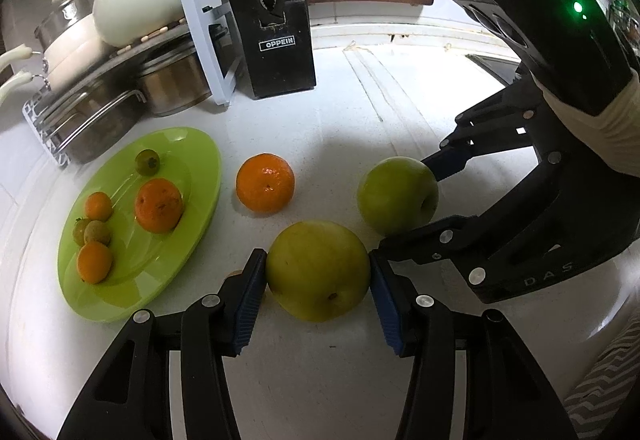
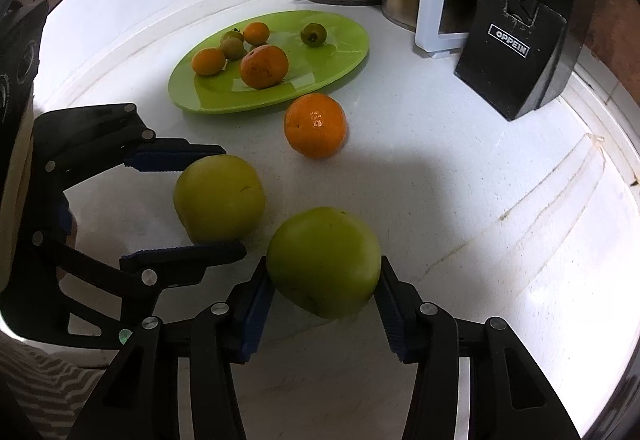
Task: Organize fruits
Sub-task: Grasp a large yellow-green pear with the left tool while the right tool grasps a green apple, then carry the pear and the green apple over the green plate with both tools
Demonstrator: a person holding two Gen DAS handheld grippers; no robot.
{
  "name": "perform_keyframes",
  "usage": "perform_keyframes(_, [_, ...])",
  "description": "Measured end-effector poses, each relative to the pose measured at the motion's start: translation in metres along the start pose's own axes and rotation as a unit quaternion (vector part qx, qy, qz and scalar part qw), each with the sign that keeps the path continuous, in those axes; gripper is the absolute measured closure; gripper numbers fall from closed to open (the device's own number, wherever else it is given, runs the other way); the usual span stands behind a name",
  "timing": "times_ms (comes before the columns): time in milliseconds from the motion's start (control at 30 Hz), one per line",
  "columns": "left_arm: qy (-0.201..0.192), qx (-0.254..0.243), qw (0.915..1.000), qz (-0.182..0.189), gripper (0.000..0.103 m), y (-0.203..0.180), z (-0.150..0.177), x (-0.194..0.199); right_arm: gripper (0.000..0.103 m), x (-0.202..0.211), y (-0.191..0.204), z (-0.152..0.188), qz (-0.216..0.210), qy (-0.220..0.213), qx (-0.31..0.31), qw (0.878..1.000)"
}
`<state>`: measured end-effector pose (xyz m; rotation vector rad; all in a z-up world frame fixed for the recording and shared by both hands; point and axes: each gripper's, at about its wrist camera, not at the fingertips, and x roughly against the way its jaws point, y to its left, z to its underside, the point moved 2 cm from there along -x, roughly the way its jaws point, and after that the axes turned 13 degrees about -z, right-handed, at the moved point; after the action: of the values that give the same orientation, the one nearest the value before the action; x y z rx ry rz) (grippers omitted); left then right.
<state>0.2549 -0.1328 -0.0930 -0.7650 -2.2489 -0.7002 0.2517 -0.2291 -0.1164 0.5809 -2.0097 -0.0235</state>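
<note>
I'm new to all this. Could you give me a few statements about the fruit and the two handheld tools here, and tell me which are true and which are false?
1. Each tool has a green apple between its fingers. True: the left tool closes on the yellowish apple, the right tool on the greener apple.
2. The green plate is empty. False: it holds several small fruits, orange and green.
3. One orange sits on the counter, off the plate. True.
4. The black knife block lies flat on the counter. False: it stands upright.
5. Both apples are already on the plate. False: neither is on it; both are beside it, over the white counter.
</note>
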Motion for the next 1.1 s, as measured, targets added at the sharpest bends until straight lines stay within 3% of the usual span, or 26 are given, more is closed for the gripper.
perform_keyframes(533, [-0.017, 0.079, 0.9961, -0.034, 0.053, 0.015, 0.001, 0.041, 0.053, 0.032, 0.020, -0.007, 0.004, -0.055, 0.002, 0.998])
perform_keyframes(800, [-0.028, 0.154, 0.9862, -0.053, 0.053, 0.030, 0.007, 0.063, 0.053, 0.044, 0.030, -0.012, -0.004, -0.085, 0.001, 0.996])
perform_keyframes(1100, [-0.040, 0.195, 0.9765, -0.084, 0.053, 0.045, 0.017, 0.083, 0.053, 0.051, 0.045, -0.021, -0.020, -0.112, 0.013, 0.993])
